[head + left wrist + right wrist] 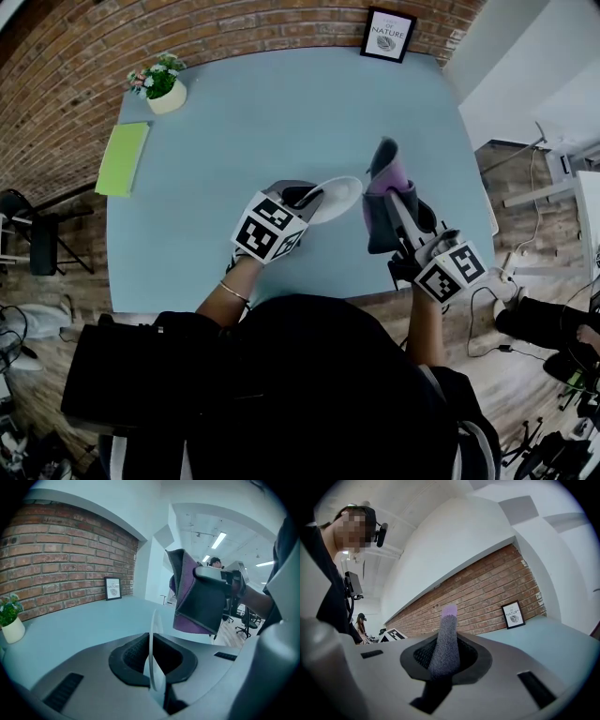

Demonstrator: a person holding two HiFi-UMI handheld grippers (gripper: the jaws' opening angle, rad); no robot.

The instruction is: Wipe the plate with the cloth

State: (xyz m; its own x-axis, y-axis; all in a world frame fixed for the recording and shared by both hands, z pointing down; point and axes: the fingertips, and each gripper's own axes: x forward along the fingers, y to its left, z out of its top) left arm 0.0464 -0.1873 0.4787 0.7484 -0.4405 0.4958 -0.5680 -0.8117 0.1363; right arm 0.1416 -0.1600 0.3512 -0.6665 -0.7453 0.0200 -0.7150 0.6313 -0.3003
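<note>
While my left gripper (306,198) pinched the plate (337,198) by its rim over the table (234,122), my right gripper (401,206) clamped the cloth (384,187) just beside it, not touching. Wiping looked unstarted; next I needed cloth pressed onto the plate's face. Head view showed that gap; left gripper view gave the plate edge-on.

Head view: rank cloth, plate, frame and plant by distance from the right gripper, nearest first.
1. Cloth: clamped in the right gripper's jaws.
2. Plate: just left of it, held by the left gripper.
3. Frame: at the far back.
4. Plant: far-left corner.
</note>
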